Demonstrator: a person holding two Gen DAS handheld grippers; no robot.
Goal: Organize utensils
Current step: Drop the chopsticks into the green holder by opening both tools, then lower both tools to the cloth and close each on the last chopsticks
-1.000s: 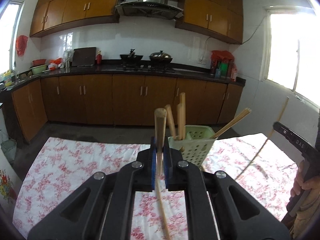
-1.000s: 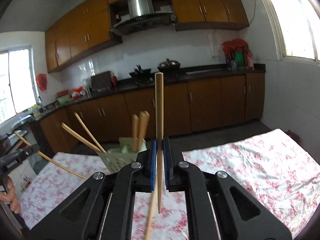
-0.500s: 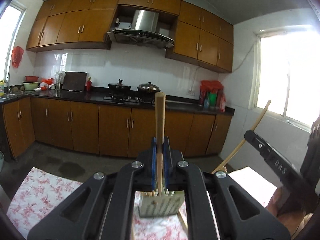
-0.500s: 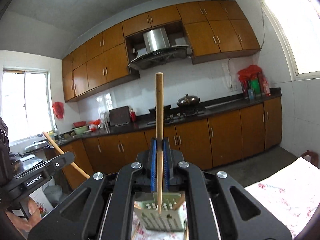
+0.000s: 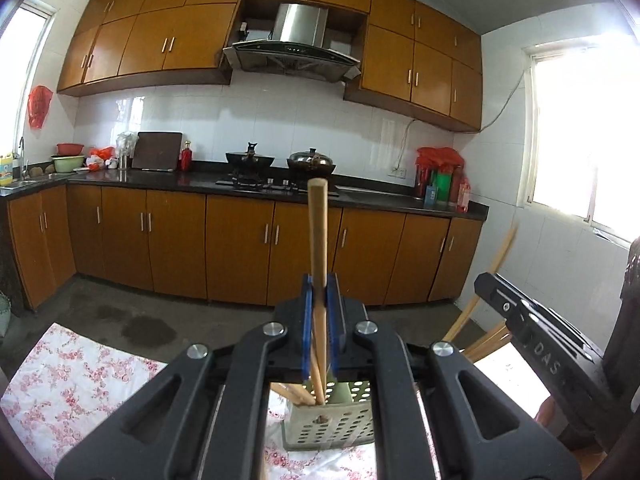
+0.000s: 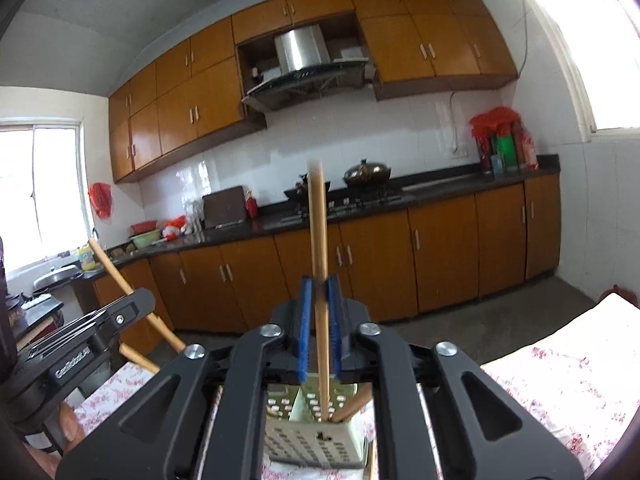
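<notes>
A pale green perforated utensil basket (image 5: 332, 428) stands on the floral tablecloth and holds several wooden chopsticks. My left gripper (image 5: 319, 288) hovers right over it. Its blue pads still touch an upright chopstick (image 5: 318, 232) as the jaws are opening, and the stick's lower end reaches into the basket. From the other side my right gripper (image 6: 319, 292) is over the same basket (image 6: 312, 440). Its jaws are opening too. A blurred chopstick (image 6: 318, 240) stands loose between them with a gap on each side, its tip inside the basket.
The floral cloth (image 5: 80, 380) covers the table to both sides of the basket. Beyond the table's far edge come bare floor and a run of brown kitchen cabinets (image 5: 240, 248) with a stove. A hand shows at the lower left of the right wrist view.
Both grippers have moved forward until they stand over the basket, which now sits beneath the fingers. The chopsticks' lower ends have come down into it. The right pads have parted from their stick.
</notes>
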